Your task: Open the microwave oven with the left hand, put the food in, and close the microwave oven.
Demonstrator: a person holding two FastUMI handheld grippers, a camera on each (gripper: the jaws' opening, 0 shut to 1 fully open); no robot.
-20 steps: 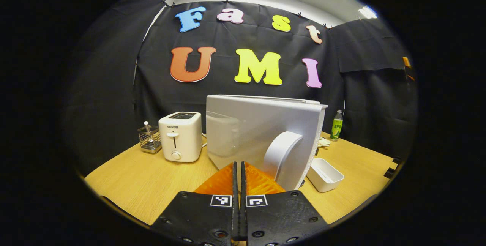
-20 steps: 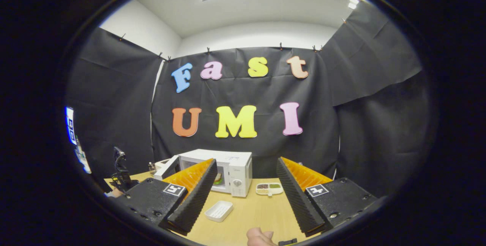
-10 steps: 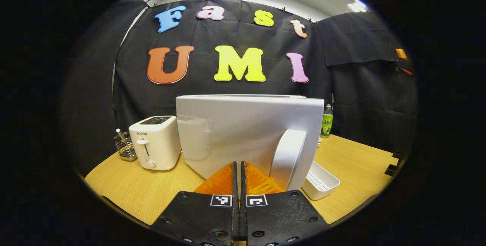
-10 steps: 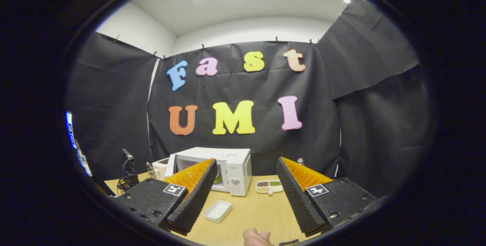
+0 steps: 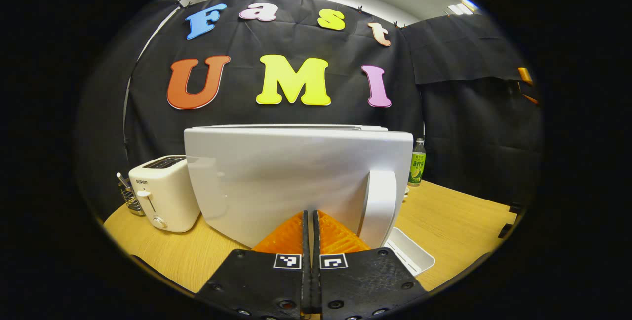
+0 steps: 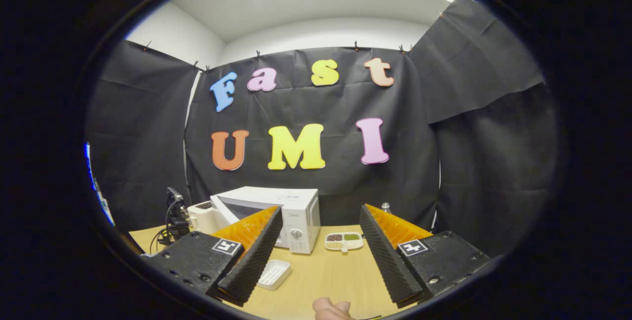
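The white microwave [image 6: 296, 211] stands at the back of the table, and its door [image 5: 291, 177] is swung almost shut, its outer face toward me. My left gripper [image 5: 310, 217] is shut with nothing between its fingers, and its tips rest against the lower part of the door, just left of the curved white handle [image 5: 380, 206]. The door hides the food inside. My right gripper [image 6: 321, 211] is held open well back from the microwave, holding nothing.
A white toaster [image 5: 165, 191] and a wire utensil rack [image 5: 129, 197] stand left of the microwave. A white tray [image 5: 410, 253] lies in front of it, a divided dish of food [image 6: 344, 241] to its right, a green bottle [image 5: 417, 162] behind. A thumb [image 6: 333, 307] shows below.
The microwave door has swung from half open to nearly shut, with my shut left gripper following against it. The right gripper has stayed open, drifting slightly.
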